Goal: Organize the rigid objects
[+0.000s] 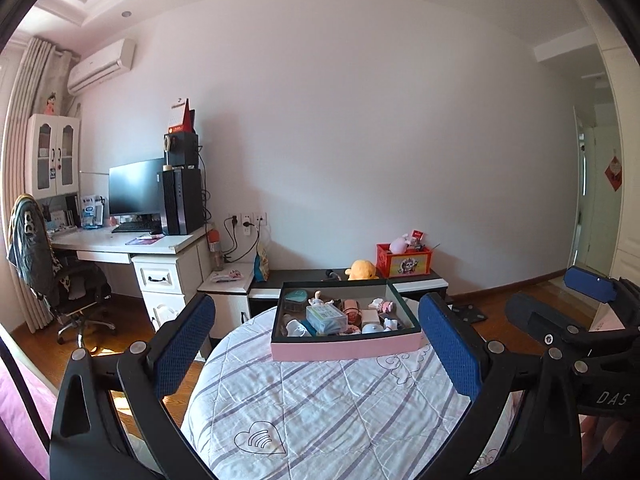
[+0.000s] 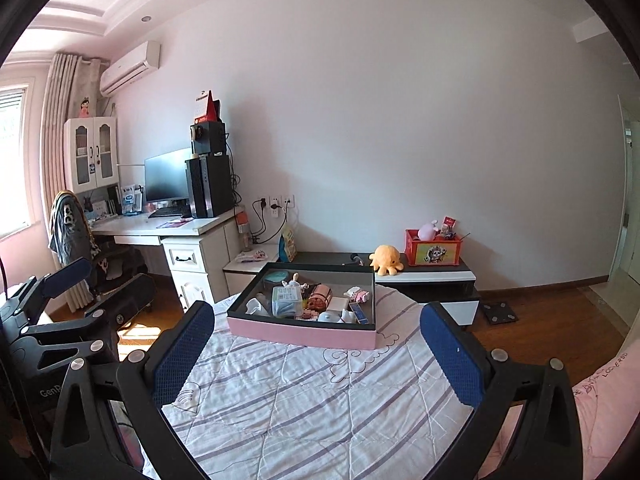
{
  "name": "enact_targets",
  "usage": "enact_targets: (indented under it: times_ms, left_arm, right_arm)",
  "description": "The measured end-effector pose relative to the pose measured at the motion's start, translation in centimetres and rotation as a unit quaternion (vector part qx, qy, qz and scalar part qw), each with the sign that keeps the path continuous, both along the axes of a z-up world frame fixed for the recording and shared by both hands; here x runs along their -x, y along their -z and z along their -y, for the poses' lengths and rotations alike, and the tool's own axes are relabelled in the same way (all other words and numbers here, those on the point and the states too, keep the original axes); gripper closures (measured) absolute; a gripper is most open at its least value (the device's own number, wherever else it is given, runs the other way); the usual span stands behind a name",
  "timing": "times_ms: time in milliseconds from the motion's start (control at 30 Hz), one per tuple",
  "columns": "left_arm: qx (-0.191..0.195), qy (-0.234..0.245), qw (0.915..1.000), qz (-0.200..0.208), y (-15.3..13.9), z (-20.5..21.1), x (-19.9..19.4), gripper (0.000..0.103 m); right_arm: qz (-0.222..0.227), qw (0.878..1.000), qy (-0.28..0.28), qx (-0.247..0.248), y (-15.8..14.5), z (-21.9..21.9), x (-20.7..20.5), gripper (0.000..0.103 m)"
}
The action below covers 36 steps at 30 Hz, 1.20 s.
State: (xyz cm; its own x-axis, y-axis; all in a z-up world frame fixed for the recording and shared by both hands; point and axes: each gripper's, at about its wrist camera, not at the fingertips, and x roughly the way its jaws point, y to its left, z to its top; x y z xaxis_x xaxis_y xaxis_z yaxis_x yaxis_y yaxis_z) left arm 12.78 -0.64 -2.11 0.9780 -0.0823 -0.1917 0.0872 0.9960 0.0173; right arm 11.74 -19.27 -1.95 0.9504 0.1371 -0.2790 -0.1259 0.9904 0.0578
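On the striped quilt (image 1: 320, 400), pink box (image 1: 348, 348) beyond both tongs, left tongs (image 1: 316, 344) released, right tongs (image 2: 320, 352) released

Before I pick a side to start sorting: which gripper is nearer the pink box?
Hard to call; neither clearly. The left gripper and right gripper both hover open over the quilt, short of the pink box, which sits centred ahead of each.

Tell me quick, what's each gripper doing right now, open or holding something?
Left gripper: open, empty, above the bed.
Right gripper: open, empty, facing the pink box.
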Motion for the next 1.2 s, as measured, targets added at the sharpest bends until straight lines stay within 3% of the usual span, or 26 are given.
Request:
enact_targets:
  times_ms: [233,667,1200]
  left_arm:
    - [-0.012,-0.009,0.9990,0.043,-2.0,-0.3,4.1,0.000]
    - [-0.015,-0.026,0.9964,0.079,-3.7,-0.5,8.9,0.000]
    - [-0.013,-0.030,0.9968,0.073,-3.4,-0.6,9.7,0.000]
  right_arm:
    - [0.042,0.999,0.006,-0.003,-1.8,-0.4,4.1,0.000]
    - [0.089,0.996,0.014,0.005,-3.7,-1.6,8.6,0.000]
    - [0.099,0.995,0.013,0.004,-3.7,-1.6,9.8,0.000]
